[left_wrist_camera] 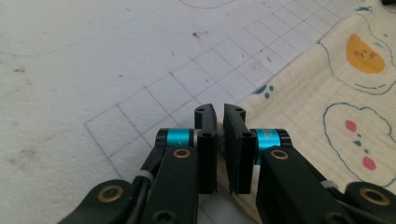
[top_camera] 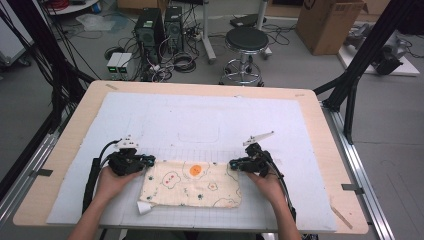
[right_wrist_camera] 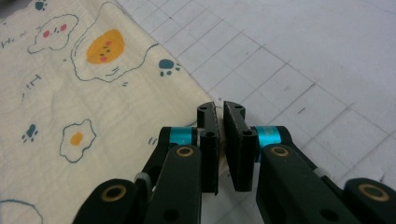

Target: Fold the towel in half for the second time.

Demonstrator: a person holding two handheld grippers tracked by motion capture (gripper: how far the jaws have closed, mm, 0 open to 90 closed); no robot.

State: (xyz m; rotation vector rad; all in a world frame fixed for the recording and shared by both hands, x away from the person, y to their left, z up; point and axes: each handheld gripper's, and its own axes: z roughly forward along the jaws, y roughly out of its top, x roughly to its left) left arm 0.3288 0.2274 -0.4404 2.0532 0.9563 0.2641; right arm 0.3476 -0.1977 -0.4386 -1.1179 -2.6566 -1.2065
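A cream cloth [top_camera: 190, 184] printed with fried eggs and paw marks lies flat on the white gridded mat [top_camera: 200, 120], near the front edge. My left gripper [top_camera: 150, 161] sits at the cloth's far left corner, its jaws pressed together on the cloth edge [left_wrist_camera: 327, 93], as the left gripper view [left_wrist_camera: 220, 109] shows. At the far right corner my right gripper [top_camera: 232, 164] is likewise shut, and the right gripper view [right_wrist_camera: 220, 108] shows a sliver of the cloth [right_wrist_camera: 93, 93] pinched between its jaws. A small white flap [top_camera: 144, 207] sticks out at the cloth's near left corner.
The mat covers most of a wooden table [top_camera: 325, 140]. Beyond the table's far edge stand a black stool [top_camera: 246, 42], two computer towers [top_camera: 159, 27] with cables, and a cardboard box [top_camera: 327, 22]. Black frame legs [top_camera: 360, 60] rise at the right.
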